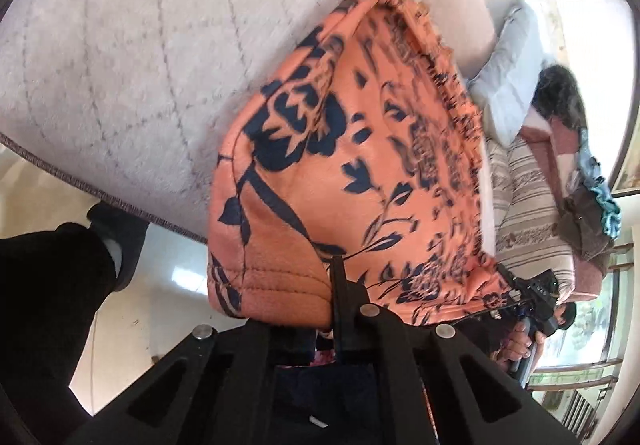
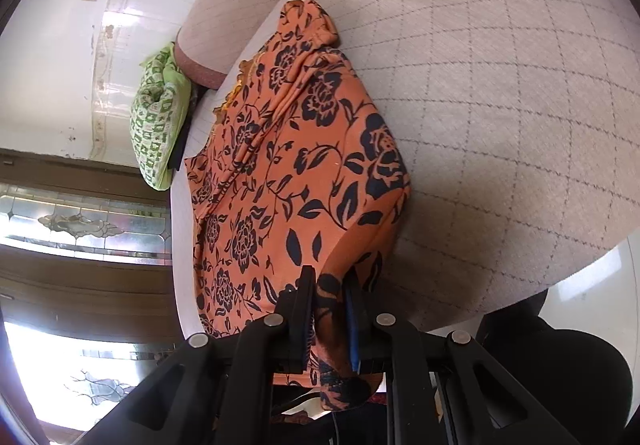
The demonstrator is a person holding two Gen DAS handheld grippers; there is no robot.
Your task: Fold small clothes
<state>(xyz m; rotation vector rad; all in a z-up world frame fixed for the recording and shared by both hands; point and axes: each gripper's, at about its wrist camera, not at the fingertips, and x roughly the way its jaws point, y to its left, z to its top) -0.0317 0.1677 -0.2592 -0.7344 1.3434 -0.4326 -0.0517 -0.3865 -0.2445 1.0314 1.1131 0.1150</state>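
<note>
orange floral garment (image 2: 296, 165) sprawled on the quilted bed cover (image 2: 500, 105), right gripper (image 2: 330, 297) pinching its near edge, left gripper (image 1: 338, 285) clamped on another hem bit, green patterned pillow (image 2: 160, 117) off beside

The left gripper (image 1: 338, 265) shows only one black finger clearly, standing upright against the cloth (image 1: 340, 165), with the hem draped over its near side; the other finger is hidden. The right gripper (image 2: 330, 285) has its two fingers close together, pinching a fold of the cloth (image 2: 296, 165) between them. From the left wrist view, the right gripper (image 1: 532, 297) appears at the cloth's far corner, held by a hand (image 1: 520, 341) wrapped around its handle.
</note>
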